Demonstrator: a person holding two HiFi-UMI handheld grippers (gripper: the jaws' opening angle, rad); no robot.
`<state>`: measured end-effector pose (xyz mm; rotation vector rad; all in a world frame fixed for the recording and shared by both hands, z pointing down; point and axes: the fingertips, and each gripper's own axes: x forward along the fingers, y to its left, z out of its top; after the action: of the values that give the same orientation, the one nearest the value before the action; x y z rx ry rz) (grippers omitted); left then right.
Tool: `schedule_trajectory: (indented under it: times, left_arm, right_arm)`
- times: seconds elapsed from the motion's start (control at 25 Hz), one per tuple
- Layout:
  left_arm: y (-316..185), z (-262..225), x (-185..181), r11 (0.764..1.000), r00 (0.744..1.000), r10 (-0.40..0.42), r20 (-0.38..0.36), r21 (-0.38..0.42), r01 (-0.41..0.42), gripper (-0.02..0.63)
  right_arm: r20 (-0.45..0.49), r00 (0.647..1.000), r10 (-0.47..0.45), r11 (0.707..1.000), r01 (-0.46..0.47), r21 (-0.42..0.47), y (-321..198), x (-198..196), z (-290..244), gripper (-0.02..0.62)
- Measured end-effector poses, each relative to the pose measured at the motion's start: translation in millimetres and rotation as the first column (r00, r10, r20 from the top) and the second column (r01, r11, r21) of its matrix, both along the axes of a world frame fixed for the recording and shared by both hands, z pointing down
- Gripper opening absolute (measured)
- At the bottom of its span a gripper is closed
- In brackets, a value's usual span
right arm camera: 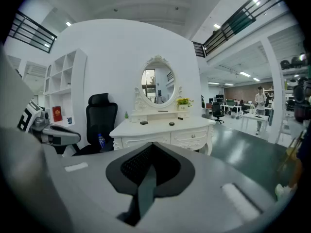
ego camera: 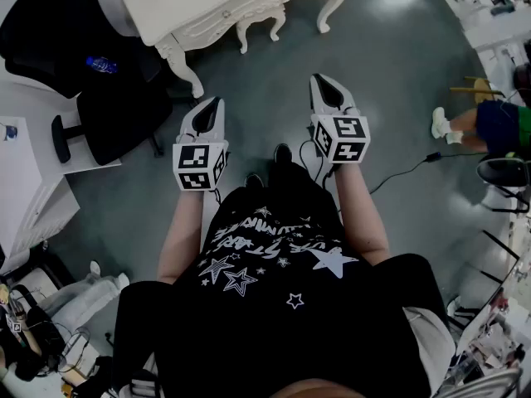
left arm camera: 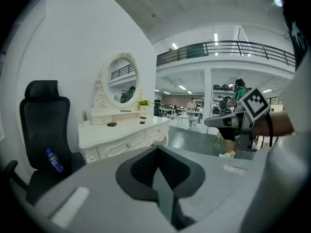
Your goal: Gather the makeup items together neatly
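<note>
**Makeup items sit ahead on the surface; both tongs pressed together and empty**

Makeup items (right arm camera: 144,123) show only as a few small dark pieces on top of the white surface (right arm camera: 194,125), below the oval mirror (right arm camera: 158,85) and near a small potted plant (right arm camera: 182,101). They lie apart from one another and are too small to tell what kind each is. In the head view the surface stands at about 11 o'clock from the person, across bare floor (ego camera: 265,98). A black chair (right arm camera: 101,123) with a blue bottle (right arm camera: 101,141) on its seat is at 10 o'clock.

The left tongs (ego camera: 211,108) and right tongs (ego camera: 328,85) are held side by side, aimed slightly downward. Each gripper view shows its jaws pressed together with nothing between them. Neither is near the surface, so the gathering looks not yet begun.

Pieces this small are probably light, hard-shelled and smooth. They would likely skid or roll under a careless nudge, and a lid might pop under a hard squeeze. A sound hold would be low across the two flat sides of each piece, with gentle pressure. Round ones are best gripped at mid-height so they do not squirt out. Sliding flat pieces along the surface may be safer than lifting them.
</note>
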<state>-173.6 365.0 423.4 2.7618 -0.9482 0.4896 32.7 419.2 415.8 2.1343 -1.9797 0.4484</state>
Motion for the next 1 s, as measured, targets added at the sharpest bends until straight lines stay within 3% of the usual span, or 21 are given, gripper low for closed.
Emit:
schedule_trajectory:
  times: [0.36,0.6,0.84,0.88,0.96,1.0]
  left_arm:
    - [21.7,-4.3,14.8,1.000,1.000,0.016,-0.017,0.000,-0.016,0.000]
    - [37.7,6.4,-2.4,0.999,1.000,-0.001,0.004,-0.037,0.001,0.000]
    - [35.2,11.0,-11.7,0.999,1.000,-0.017,-0.005,-0.046,0.017,0.000]
    - [34.0,10.3,-10.6,0.999,1.000,-0.017,-0.008,-0.043,0.017,0.000]
    - [28.3,9.9,-6.9,0.999,1.000,-0.019,-0.008,-0.038,0.018,0.000]
    - [24.2,10.1,-4.9,0.999,1.000,-0.022,-0.005,-0.036,0.021,0.000]
  right_arm:
    - [-0.028,0.999,0.024,1.000,-0.024,-0.003,29.7,10.6,-5.1,0.028]
    - [0.005,1.000,0.019,1.000,-0.019,-0.006,42.6,2.7,-2.0,0.028]
    - [0.012,0.998,0.058,0.997,-0.059,0.050,35.7,4.5,-9.1,0.032]
    - [0.018,0.998,0.058,0.997,-0.059,0.056,32.8,6.5,-8.9,0.075]
    - [0.035,0.998,0.055,0.997,-0.057,0.055,24.1,12.1,-5.8,0.246]
    - [0.040,0.998,0.053,0.997,-0.055,0.049,18.9,15.4,-3.3,0.281]
